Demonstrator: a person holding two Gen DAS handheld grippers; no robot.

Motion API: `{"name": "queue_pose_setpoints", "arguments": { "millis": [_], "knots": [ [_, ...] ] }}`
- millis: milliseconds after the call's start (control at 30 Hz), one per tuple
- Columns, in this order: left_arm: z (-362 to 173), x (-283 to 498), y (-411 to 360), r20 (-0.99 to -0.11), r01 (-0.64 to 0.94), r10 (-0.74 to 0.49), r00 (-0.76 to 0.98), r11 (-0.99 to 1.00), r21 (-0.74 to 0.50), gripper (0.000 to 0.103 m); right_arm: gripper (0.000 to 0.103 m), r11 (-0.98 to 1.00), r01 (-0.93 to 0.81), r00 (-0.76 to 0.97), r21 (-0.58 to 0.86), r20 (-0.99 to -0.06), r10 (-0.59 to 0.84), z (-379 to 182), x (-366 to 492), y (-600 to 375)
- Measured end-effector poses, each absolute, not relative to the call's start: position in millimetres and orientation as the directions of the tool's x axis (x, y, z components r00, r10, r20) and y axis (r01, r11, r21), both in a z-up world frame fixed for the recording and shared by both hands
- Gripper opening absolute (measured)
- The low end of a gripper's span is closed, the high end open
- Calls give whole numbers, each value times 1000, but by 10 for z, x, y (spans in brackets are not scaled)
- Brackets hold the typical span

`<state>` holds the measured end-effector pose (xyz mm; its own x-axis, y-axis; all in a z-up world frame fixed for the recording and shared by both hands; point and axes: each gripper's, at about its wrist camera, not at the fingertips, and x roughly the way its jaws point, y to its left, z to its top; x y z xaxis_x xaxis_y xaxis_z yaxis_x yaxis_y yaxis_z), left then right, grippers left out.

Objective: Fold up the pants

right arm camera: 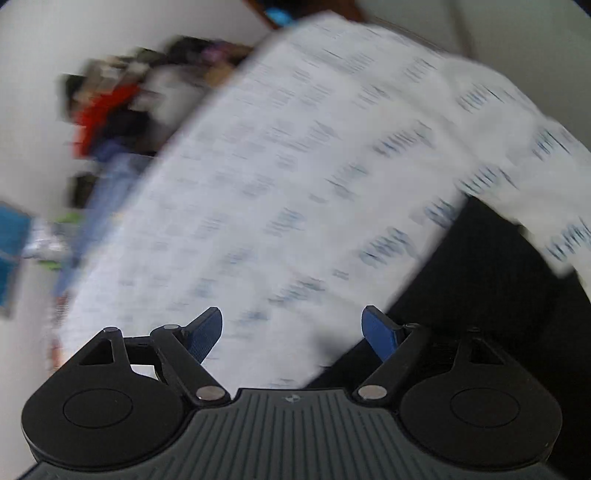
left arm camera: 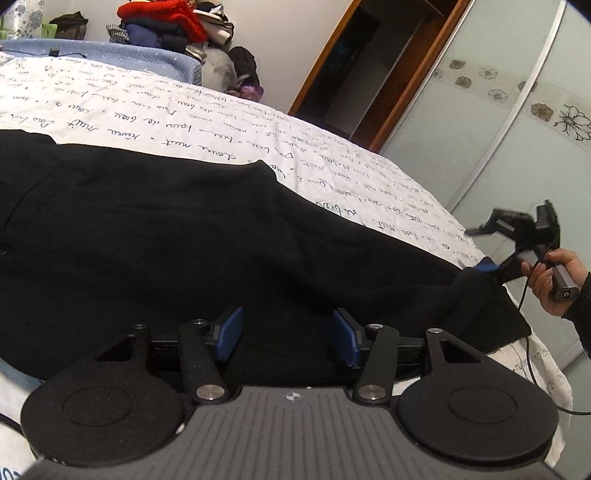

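Black pants point(left arm camera: 207, 236) lie spread across a white bedsheet printed with handwriting point(left arm camera: 155, 99). My left gripper point(left arm camera: 288, 334) is open, its blue pads just above the pants' near edge, holding nothing. My right gripper point(right arm camera: 291, 332) is open and empty in its own blurred view, over the sheet point(right arm camera: 280, 177) with the pants point(right arm camera: 491, 295) at its right. In the left wrist view the right gripper point(left arm camera: 487, 264) is at the pants' far right end, held by a hand point(left arm camera: 554, 280).
A pile of clothes point(left arm camera: 166, 26) sits beyond the bed's far side. A sliding wardrobe door with flower decals point(left arm camera: 498, 96) and a wooden door frame point(left arm camera: 332, 62) stand to the right. A cable point(left arm camera: 532, 354) hangs from the right gripper.
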<state>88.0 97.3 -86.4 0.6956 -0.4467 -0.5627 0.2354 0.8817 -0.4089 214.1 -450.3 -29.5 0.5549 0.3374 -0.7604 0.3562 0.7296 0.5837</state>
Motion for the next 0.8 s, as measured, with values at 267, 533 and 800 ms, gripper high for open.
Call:
{"name": "queue_pose_setpoints", "arguments": {
  "millis": [267,533,800],
  "knots": [
    [-944,860,976,-532,267,-464,709,874,-406,66,83,883,254,536,394,-817,211,-159,2060,-4354],
    [-965,831,955,-511,294,-479,713,867,-403,72,83,897,382,446,224,-894,33,-111,2305,-4778],
    [-991,836,1042,-482,296,-514,710,838,-458,73,95,947,319,371,33,-924,-92,-498,2448,-4509]
  ]
}}
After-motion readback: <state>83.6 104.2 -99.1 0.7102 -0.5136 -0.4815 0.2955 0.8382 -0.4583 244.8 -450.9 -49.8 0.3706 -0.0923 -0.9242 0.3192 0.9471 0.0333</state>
